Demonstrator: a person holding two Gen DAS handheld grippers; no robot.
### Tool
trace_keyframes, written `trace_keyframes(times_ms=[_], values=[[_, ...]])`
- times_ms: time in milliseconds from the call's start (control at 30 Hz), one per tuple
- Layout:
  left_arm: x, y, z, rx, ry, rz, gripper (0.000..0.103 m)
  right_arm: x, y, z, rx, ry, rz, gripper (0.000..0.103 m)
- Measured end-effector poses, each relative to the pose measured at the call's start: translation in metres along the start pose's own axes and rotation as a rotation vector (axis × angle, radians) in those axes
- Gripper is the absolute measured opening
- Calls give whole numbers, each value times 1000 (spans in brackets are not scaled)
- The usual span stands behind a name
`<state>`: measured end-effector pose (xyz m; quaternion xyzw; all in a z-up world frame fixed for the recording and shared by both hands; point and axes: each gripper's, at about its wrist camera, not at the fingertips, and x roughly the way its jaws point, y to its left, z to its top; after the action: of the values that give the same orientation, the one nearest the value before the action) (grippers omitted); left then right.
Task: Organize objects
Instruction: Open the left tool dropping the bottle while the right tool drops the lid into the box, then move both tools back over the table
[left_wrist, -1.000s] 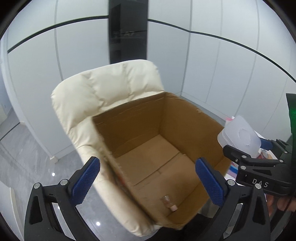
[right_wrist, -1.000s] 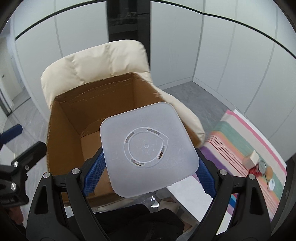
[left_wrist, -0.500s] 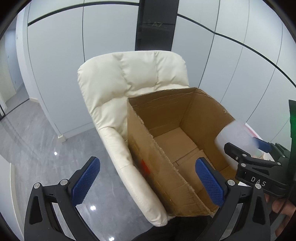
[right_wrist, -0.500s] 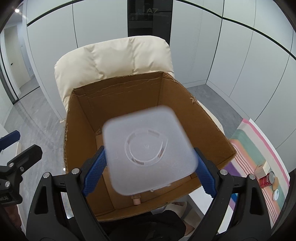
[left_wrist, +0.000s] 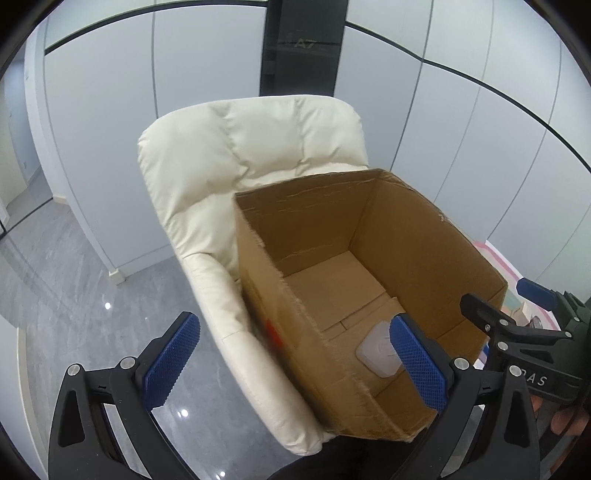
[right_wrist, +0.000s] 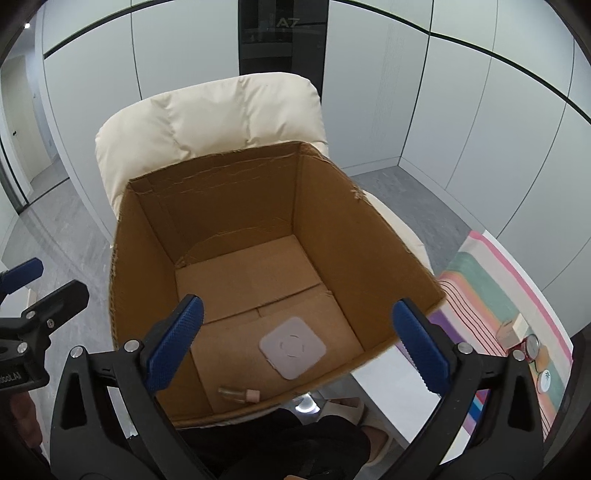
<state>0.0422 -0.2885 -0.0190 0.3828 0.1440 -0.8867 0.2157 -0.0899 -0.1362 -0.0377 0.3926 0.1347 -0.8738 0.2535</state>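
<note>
Both my claws empty: right claw (right_wrist: 295, 343) just opened wide, left claw (left_wrist: 295, 362) agape. Lid (right_wrist: 292, 347) flat in box (right_wrist: 369, 236): thin, light, slick plastic; grab by edge.

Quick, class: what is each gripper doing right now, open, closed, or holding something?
Left gripper: open, holding nothing.
Right gripper: open, jaws have just been opening; nothing between them, the plastic lid lies in the cardboard box.
</note>
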Motion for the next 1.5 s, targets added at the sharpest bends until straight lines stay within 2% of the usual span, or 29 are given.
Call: trace_keyframes(times_ms=[333,500,733,867,1500], values=[[12,-44,7,26,-10,-23,103,-13,-48,-13,58,-3,-52,103],[21,-76,10,53,4,-66,103,-26,-85,-26,96,-5,-100,103],[29,-135,7,141,18,-132,103,-43,-142,-40,213,-12,-137,103],[31,-162,4,200,5,-133,103,-49,-172,-52,276,-6,-161,103],[32,-260,-17,338,25,-250,103,-85,-253,-103,408,-9,-273,103]])
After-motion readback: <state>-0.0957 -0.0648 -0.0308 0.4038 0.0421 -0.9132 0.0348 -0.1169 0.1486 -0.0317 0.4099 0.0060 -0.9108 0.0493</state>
